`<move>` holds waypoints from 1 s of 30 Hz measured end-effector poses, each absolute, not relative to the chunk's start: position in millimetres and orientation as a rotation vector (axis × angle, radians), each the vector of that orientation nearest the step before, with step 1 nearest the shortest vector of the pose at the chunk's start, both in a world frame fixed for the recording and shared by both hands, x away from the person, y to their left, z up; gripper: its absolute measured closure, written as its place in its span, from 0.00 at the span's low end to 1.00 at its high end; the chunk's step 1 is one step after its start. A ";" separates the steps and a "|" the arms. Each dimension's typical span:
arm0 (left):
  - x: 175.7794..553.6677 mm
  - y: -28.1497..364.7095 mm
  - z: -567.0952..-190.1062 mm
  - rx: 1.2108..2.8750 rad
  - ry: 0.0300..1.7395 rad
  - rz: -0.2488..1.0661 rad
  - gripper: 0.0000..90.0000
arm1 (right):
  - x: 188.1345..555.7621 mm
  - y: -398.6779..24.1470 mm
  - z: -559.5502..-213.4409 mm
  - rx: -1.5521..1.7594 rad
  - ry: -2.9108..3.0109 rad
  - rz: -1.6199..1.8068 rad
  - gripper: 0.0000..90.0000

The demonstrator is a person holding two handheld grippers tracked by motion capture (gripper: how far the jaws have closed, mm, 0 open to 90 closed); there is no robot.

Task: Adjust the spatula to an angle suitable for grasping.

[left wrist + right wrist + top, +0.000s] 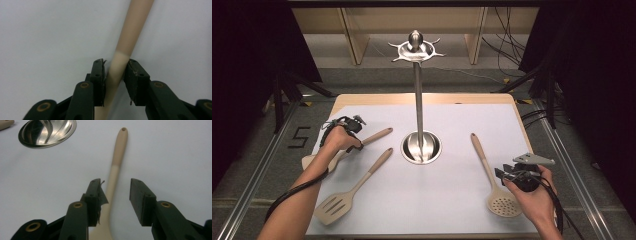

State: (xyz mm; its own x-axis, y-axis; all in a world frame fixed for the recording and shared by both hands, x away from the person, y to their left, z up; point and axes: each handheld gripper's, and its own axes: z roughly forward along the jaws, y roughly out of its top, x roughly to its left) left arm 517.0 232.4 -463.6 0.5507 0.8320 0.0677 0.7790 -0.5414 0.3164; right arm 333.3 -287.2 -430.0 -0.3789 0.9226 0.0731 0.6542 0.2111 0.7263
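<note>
Your right gripper (501,174) hovers with jaws spread wide and empty over the skimmer (492,179), whose handle runs between them untouched. Your left gripper (358,145) has narrowed onto the spatula handle (117,67), pads on both sides of it. Between them lies the slotted turner (349,190); beyond stands the steel rack (418,100) on the white mat (452,120)

A steel utensil stand (420,145) rises at table centre; a slotted turner (343,196) lies at its seven o'clock, on white paper (452,200).
</note>
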 end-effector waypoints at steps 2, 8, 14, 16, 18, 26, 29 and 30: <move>516.3 230.9 -463.4 2.554 1.325 0.330 0.77 | 333.7 -287.5 -430.8 1.441 2.125 0.976 0.69; 507.4 234.9 -458.8 2.518 1.299 0.456 0.86 | 333.8 -286.3 -429.5 1.456 2.115 0.980 0.69; 492.9 249.7 -447.2 2.348 1.298 0.503 0.86 | 333.6 -284.5 -429.1 1.453 2.117 0.982 0.69; 488.7 254.4 -443.6 2.286 1.305 0.515 0.86 | 335.0 -285.7 -428.9 1.412 2.119 0.979 0.69; 480.5 261.4 -438.4 2.194 1.318 0.540 0.86 | 334.2 -284.8 -427.9 1.406 2.111 0.974 0.69; 457.9 275.1 -427.1 2.047 1.250 0.597 0.86 | 332.1 -279.9 -427.2 1.445 2.113 0.986 0.69; 452.1 278.8 -423.7 2.033 1.215 0.613 0.86 | 333.7 -281.1 -427.4 1.396 2.115 0.990 0.69; 449.6 277.6 -424.2 1.980 1.219 0.613 0.86 | 333.4 -281.8 -426.9 1.384 2.109 0.979 0.69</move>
